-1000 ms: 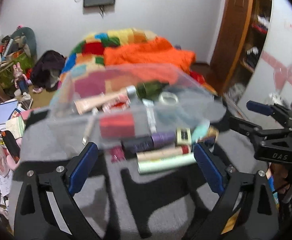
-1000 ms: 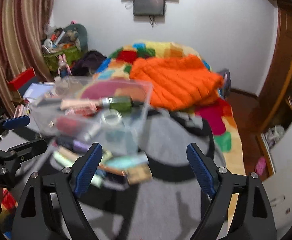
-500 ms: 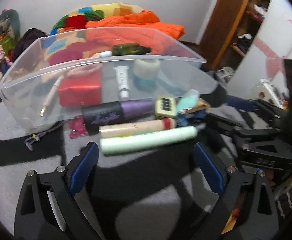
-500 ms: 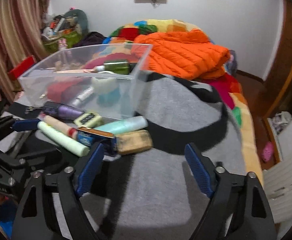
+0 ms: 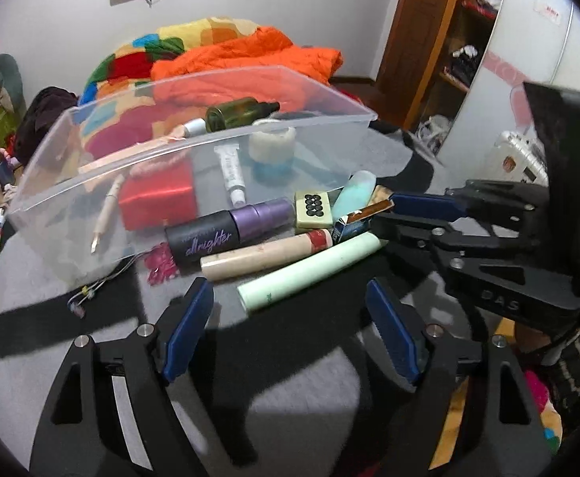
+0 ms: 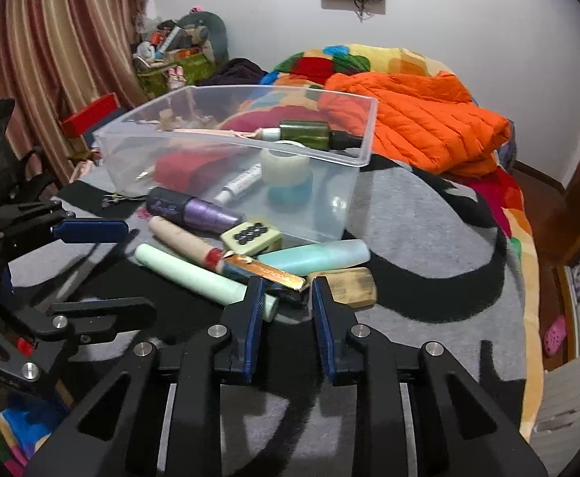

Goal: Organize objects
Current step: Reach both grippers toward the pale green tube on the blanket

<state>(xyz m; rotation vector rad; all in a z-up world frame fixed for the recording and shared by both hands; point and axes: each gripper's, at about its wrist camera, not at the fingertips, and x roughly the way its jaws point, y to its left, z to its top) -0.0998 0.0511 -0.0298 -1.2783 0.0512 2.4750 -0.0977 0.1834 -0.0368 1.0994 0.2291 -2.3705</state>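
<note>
A clear plastic bin (image 5: 194, 147) (image 6: 363, 159) stands on the grey and black blanket, holding a green bottle (image 5: 242, 113), a red pouch (image 5: 157, 198), a tape roll (image 5: 270, 143) and a small tube. In front of it lie a purple spray bottle (image 5: 230, 230) (image 6: 188, 210), a beige tube (image 5: 266, 254), a mint tube (image 5: 310, 270) (image 6: 194, 274), a dotted case (image 5: 313, 208), a teal bottle (image 6: 314, 256) and a blue-and-gold box (image 6: 264, 272). My left gripper (image 5: 290, 330) is open just short of the mint tube. My right gripper (image 6: 286, 302) is half closed, empty, at the box's near end.
An orange jacket (image 6: 417, 123) and a patchwork quilt lie on the bed behind the bin. A tan block (image 6: 345, 286) sits right of the box. Curtains and a cluttered basket (image 6: 174, 59) stand at the left; a wardrobe (image 5: 449, 39) is at the right.
Both grippers have come down close to the pile of cosmetics. The right gripper's jaws have narrowed from wide open to a small gap. The left jaws stay wide.
</note>
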